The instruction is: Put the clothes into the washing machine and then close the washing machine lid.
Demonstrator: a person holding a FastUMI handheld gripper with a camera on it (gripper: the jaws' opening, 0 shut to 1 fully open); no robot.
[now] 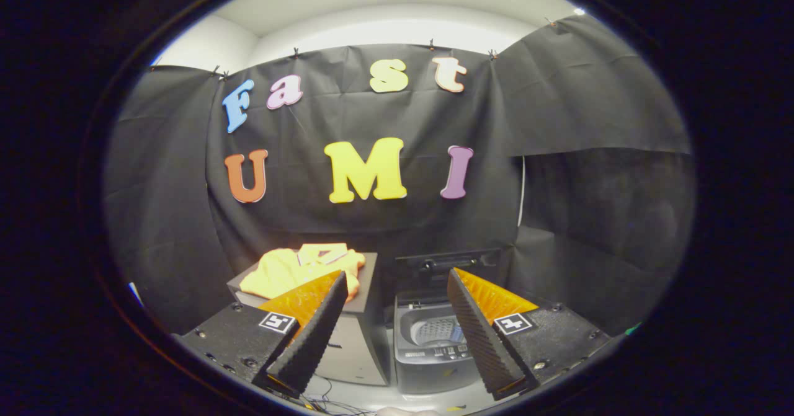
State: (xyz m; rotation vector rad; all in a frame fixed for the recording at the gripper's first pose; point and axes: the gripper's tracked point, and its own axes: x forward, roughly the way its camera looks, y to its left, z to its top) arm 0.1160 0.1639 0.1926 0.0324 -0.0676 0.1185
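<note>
While the gripper (397,279) hangs with fingers spread wide (gripping nothing), the crumpled yellow clothes (302,269) lie on a grey box-shaped stand (356,341) beside the small grey top-loading washing machine (428,357), its lid (448,263) raised.

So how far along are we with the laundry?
Barely started. The washing machine has its lid up and its drum open. The yellow clothes lie on the stand beside it. The gripper is open, holding nothing. Left: grab clothes, load, close the lid.
</note>
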